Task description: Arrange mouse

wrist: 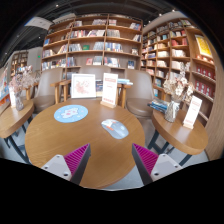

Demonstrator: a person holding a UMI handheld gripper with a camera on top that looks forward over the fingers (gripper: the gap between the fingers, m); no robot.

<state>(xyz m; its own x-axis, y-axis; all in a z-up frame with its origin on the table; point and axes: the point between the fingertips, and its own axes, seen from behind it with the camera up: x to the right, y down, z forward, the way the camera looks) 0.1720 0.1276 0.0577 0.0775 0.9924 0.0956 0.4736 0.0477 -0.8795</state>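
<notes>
A pale blue-white mouse [114, 128] lies on the round wooden table [60, 145], ahead of my fingers and a little toward the right one. A round light blue mouse mat [70, 113] lies on the table further back, left of the mouse. My gripper [111, 158] is open and empty above the near part of the table, its magenta pads [76, 156] wide apart. Nothing stands between the fingers.
Upright cards [84, 86] stand at the table's far edge. Armchairs [139, 92] sit beyond the table. A side table [184, 132] with a vase stands at right, another table [12, 115] with flowers at left. Bookshelves [95, 42] line the back walls.
</notes>
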